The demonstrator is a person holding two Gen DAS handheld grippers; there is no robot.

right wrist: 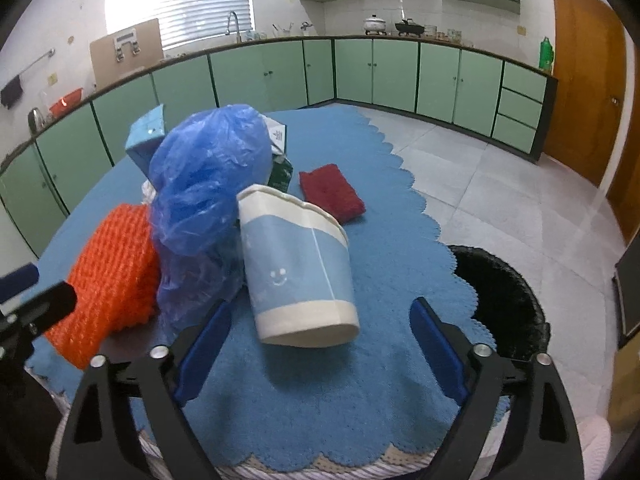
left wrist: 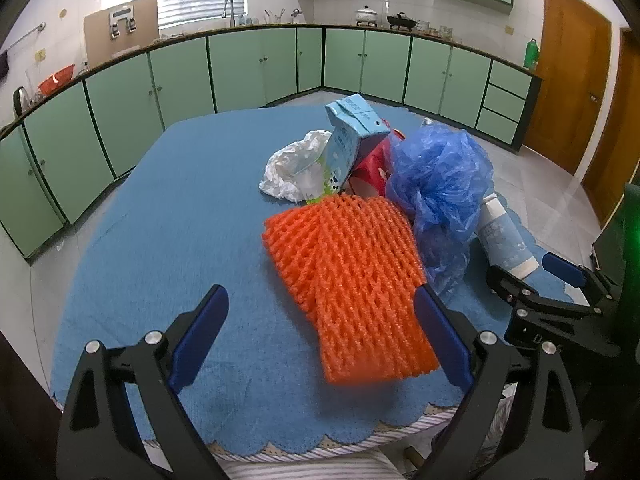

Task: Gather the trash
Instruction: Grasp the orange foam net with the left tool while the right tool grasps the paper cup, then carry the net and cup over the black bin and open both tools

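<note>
Where the jaws gape: left gripper (left wrist: 322, 334) released, foam net (left wrist: 346, 280) between its fingers.
Right gripper (right wrist: 320, 344): released, paper cup (right wrist: 298, 268) just ahead.
Hidden: red box (left wrist: 372, 168), mostly behind carton.

Each tool (left wrist: 322, 334) is black-framed with blue pads (left wrist: 200, 336) and silver screws.

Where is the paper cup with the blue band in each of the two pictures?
Left wrist view: the paper cup lies at the right, mostly hidden behind the blue plastic bag.
Right wrist view: the cup lies on its side in the centre, just ahead of the right tool.
Shared landmark: the orange foam net, left of the bag.
</note>
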